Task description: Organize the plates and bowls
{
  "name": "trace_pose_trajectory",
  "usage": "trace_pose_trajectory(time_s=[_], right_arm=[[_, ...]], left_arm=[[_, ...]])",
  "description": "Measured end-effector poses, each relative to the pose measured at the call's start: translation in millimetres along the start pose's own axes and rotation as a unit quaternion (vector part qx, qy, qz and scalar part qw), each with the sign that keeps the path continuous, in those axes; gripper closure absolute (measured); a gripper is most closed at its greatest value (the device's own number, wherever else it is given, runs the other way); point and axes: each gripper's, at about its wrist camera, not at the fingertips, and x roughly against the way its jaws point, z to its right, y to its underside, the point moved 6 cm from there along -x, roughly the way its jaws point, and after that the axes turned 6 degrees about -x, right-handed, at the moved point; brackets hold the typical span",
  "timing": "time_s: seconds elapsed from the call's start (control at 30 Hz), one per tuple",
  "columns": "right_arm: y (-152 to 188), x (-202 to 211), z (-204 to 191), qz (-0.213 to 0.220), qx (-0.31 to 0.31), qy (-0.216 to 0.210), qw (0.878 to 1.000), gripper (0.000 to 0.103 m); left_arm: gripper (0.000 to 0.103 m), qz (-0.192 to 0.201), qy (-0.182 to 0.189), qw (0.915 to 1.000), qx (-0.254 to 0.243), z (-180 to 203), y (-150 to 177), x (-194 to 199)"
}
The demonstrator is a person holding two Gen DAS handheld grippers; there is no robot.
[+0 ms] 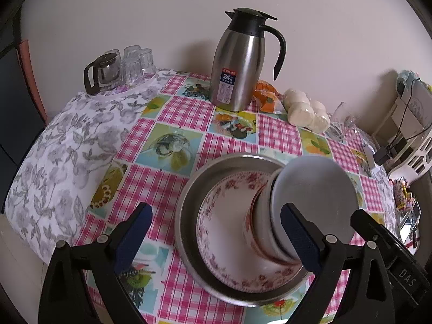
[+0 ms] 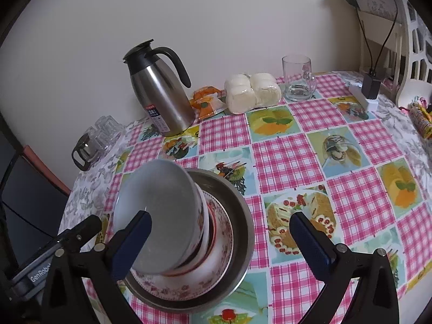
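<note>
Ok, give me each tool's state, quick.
Left tool: open, holding nothing; stacked bowls sit untouched between its fingers.
Right tool: open, holding nothing, beside the same stack.

One steel pan (image 2: 243, 202) holding one floral plate (image 2: 221, 267) and one stack of bowls (image 2: 162, 216), their number unclear; one thermos jug (image 2: 159, 91); one glass mug (image 2: 297, 78); one glass teapot (image 1: 104, 71); one bag of buns (image 2: 252, 93); one orange packet (image 2: 206, 102).
</note>
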Motion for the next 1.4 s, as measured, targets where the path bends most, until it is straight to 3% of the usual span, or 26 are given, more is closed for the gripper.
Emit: trace_pose_trajectory(time_s=[0.47, 0.73, 1.13, 1.4], right_arm=[[41, 32, -3, 0.023, 0.035, 0.006, 0.999, 0.0], [70, 28, 12, 0.0, 0.039, 0.025, 0.999, 0.0], [100, 23, 20, -0.025, 0.053, 0.044, 0.997, 0.0], [111, 22, 23, -0.033, 0.062, 0.052, 0.996, 0.0]], left_arm=[[0.007, 0.005, -0.02, 0.9998, -0.01, -11, 42, 19], [0.007, -0.022, -0.039, 0.9987, -0.027, -17, 69, 16], [0.007, -0.056, -0.031, 0.9969, -0.046, -11, 103, 10], [0.007, -0.049, -0.029, 0.9973, -0.047, -9, 109, 16]])
